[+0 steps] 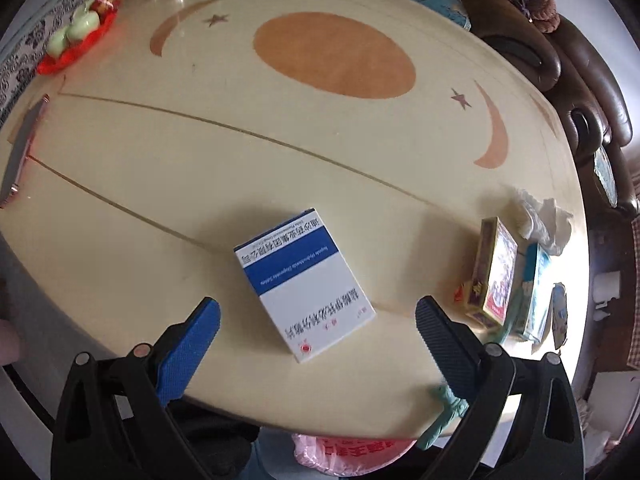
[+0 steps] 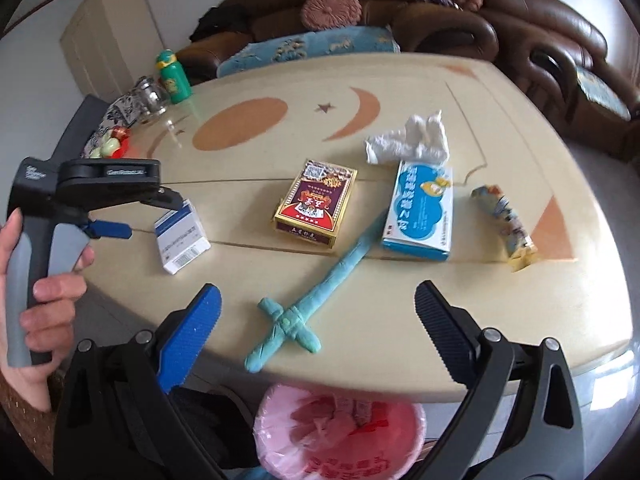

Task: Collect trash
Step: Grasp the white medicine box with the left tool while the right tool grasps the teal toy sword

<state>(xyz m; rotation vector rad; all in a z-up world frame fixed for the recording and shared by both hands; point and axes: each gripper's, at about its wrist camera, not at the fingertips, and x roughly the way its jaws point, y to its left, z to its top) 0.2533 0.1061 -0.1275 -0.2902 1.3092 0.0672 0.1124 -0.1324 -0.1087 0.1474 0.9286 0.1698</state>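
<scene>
A white and blue medicine box [image 1: 306, 286] lies on the cream table [image 1: 240, 168], between the fingers of my open left gripper [image 1: 318, 312], which hovers just before it. It also shows in the right wrist view [image 2: 180, 236] with the left gripper [image 2: 116, 216] beside it. My right gripper [image 2: 318, 308] is open and empty above a teal toy sword [image 2: 316, 284]. Beyond lie a red and gold card box [image 2: 316, 204], a blue carton [image 2: 422, 208], crumpled white tissue [image 2: 412, 140] and a crumpled wrapper [image 2: 504, 224].
A pink-lined trash bin [image 2: 340, 432] stands below the table's near edge. A red tray of green fruit [image 1: 76, 36], a green bottle [image 2: 174, 76] and a glass jar [image 2: 150, 94] sit at the far left. A brown sofa [image 2: 440, 12] stands behind.
</scene>
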